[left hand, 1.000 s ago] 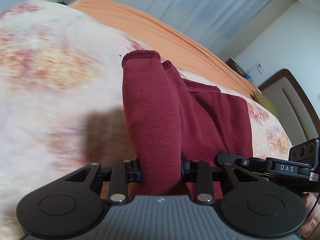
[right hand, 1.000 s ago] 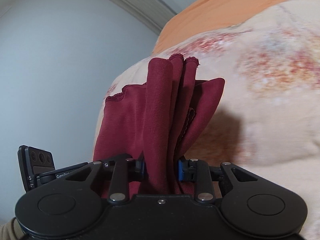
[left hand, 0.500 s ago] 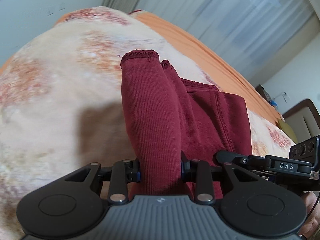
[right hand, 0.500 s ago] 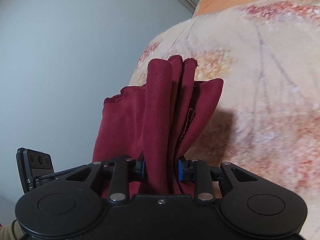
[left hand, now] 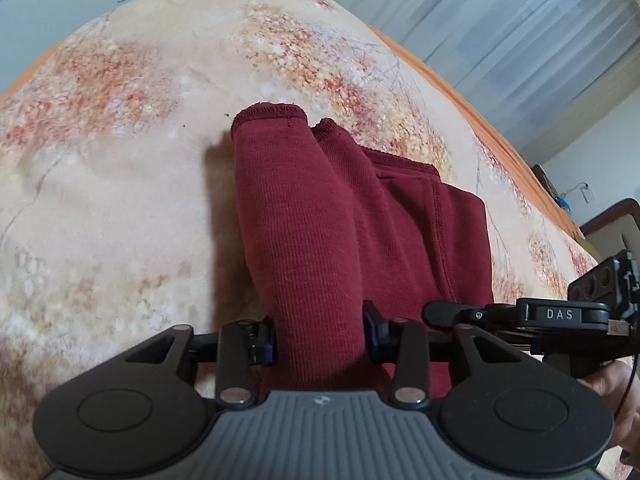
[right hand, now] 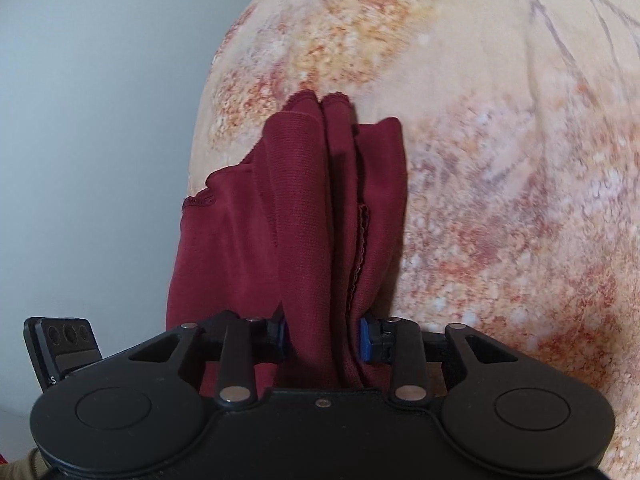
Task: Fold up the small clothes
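Note:
A dark red ribbed garment [left hand: 320, 220] is bunched lengthwise and stretched between my two grippers just above a floral bed cover [left hand: 120, 200]. My left gripper [left hand: 320, 340] has one gathered end between its blue pads. Its jaws are opening, and the cloth still fills the gap and touches both pads. In the right wrist view the other end of the garment [right hand: 300, 220] sits in my right gripper [right hand: 322, 338]. These jaws are opening too, with the folds still pressed between them. The right gripper [left hand: 560, 316] also shows at the right of the left wrist view.
The floral cover [right hand: 500, 200] spreads under and beyond the garment. An orange sheet edge [left hand: 500, 92] runs along its far side, with pale curtains [left hand: 500, 20] behind. A dark headboard [left hand: 612, 216] stands at the right, and a plain wall [right hand: 100, 120] on the other side.
Both grippers have come down and across with the garment, so the bed cover now looks closer. The pads of each gripper stand slightly further apart than before.

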{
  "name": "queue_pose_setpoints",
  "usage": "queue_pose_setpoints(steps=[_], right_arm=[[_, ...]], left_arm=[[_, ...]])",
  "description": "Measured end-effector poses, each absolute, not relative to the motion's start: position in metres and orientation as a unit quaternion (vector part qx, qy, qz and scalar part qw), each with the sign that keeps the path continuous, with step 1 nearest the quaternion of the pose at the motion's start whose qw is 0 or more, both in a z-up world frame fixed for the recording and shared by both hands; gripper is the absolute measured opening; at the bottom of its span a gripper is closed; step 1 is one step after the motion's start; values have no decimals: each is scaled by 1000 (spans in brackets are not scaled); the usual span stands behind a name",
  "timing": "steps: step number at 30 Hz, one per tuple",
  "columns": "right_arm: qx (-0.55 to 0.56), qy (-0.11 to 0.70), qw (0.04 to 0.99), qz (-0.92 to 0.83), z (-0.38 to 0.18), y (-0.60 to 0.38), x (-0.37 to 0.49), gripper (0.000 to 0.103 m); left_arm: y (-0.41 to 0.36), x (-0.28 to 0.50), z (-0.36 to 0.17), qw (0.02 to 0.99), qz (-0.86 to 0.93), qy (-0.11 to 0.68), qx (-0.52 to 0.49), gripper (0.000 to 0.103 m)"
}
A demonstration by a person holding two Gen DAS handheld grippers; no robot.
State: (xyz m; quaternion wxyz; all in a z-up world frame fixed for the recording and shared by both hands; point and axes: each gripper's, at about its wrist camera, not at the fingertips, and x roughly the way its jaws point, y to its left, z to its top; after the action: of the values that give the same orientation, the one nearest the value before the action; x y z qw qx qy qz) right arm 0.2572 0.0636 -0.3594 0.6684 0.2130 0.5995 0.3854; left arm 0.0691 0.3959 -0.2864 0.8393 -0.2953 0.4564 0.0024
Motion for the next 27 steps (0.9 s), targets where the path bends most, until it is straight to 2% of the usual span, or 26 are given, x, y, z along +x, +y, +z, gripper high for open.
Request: queue_pose_setpoints(steps=[3,6,11,17,19,21,22,24,27], right_arm=[[207,600,668,388,-358,61,259,40],[190,601,676,381,-350,55,260,50],[161,596,693,371,-340,52,264,62],[130,562,732,362,-301,36,251,65],[127,548,742,364,-281,31,242,68],[126,534,750,369,-258,28,230,74],[125,528,753,373,-245,28,223,81],[123,513,757,386,-220,27,208,83],[126,490,766,398,-179,24,187,92]], left_arm=[[400,69,-289,836,-6,457,-302,51],[400,68,-285,836,-3,459,-300,56],[402,61,-270,842,6,455,-290,55],[399,47,-238,846,25,454,-277,56],[393,39,-224,850,30,449,-274,63],[387,30,-207,855,31,438,-276,77],[384,25,-197,858,33,431,-277,79],[377,15,-177,863,35,421,-277,83],[366,0,-145,870,44,407,-275,90]])
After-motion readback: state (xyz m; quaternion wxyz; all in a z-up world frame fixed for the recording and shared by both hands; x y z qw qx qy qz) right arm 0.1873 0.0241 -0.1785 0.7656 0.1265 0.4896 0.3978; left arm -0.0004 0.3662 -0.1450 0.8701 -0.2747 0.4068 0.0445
